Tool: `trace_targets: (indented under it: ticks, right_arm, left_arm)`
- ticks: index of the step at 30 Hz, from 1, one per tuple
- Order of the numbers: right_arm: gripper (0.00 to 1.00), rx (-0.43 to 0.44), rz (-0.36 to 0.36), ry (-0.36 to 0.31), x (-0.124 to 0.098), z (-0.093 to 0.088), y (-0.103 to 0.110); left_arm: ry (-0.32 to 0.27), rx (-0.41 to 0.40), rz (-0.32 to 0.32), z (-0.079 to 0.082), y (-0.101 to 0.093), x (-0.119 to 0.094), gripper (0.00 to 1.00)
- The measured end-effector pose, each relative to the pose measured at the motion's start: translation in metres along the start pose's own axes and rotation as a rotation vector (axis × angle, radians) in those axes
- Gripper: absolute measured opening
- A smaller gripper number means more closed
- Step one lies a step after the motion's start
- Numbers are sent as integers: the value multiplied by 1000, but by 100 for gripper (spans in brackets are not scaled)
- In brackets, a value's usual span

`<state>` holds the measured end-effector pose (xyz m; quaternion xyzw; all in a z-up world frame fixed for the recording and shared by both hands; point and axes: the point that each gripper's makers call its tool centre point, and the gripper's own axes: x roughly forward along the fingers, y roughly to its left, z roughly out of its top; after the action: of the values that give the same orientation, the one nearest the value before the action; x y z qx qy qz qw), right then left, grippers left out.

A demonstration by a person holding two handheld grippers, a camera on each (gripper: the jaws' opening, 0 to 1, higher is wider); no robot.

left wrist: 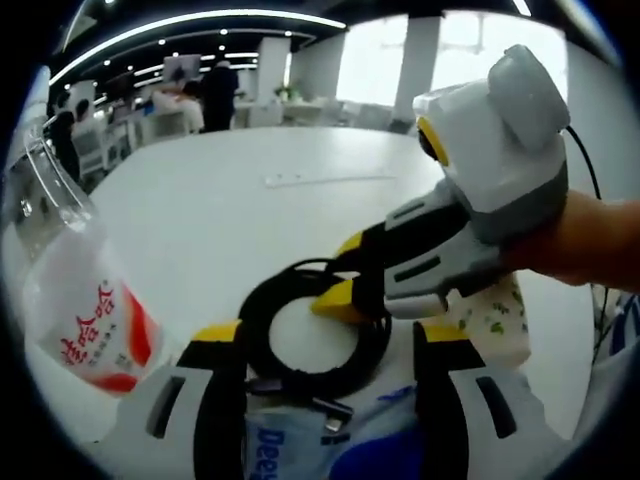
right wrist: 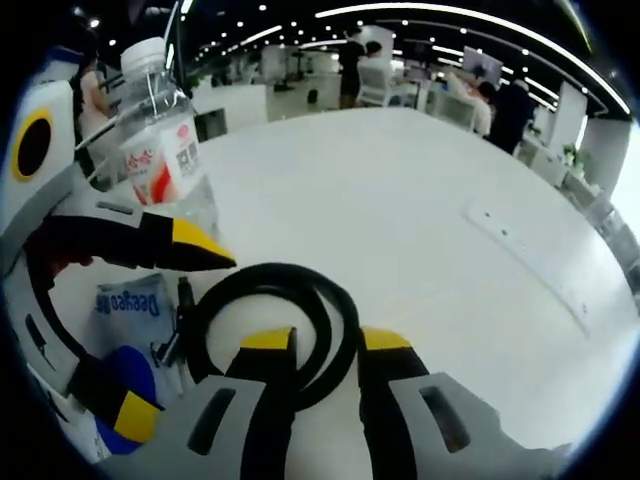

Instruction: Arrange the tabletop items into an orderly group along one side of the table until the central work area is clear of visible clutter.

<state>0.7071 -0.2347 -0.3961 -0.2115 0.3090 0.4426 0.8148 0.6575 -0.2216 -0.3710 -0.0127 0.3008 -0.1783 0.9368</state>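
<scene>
- Left gripper view: the left gripper (left wrist: pixel 325 345) rises from the near edge with its yellow-tipped jaws spread apart, one on each side of a coiled black cable (left wrist: pixel 312 340) that lies on the white counter (left wrist: pixel 230 215).
- The cable's plug end rests on a white and blue packet (left wrist: pixel 320 445) between the jaws.
- The right gripper (left wrist: pixel 345 290) reaches in from the right, held by a hand (left wrist: pixel 590 240); its yellow tips sit at the far right edge of the coil, one inside the loop.
- A clear water bottle (left wrist: pixel 85 300) with a red and white label stands at the left, apart from the coil.
- A patterned white pack (left wrist: pixel 495 320) lies just beyond the right jaw.
- Right gripper view: the right gripper (right wrist: pixel 325 340) has its jaws narrowly parted, straddling the near rim of the coiled black cable (right wrist: pixel 275 320); they are not pressed onto it.
- The left gripper (right wrist: pixel 195 250) enters from the left, jaws spread wide.
- The water bottle (right wrist: pixel 165 150) stands far left; the packet (right wrist: pixel 130 310) lies beside the coil.
- People stand by desks in the distance.
</scene>
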Motion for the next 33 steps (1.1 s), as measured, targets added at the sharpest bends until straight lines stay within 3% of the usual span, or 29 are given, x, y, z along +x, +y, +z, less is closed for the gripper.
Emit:
trace_targets:
  ticks: [13, 33]
  right_arm:
    - [11, 48, -12, -12, 0, 1, -3]
    - [5, 47, -16, -95, -15, 16, -9]
  left_arm:
    - [11, 5, 5, 2, 2, 2, 64]
    - [23, -7, 16, 2, 2, 3, 61]
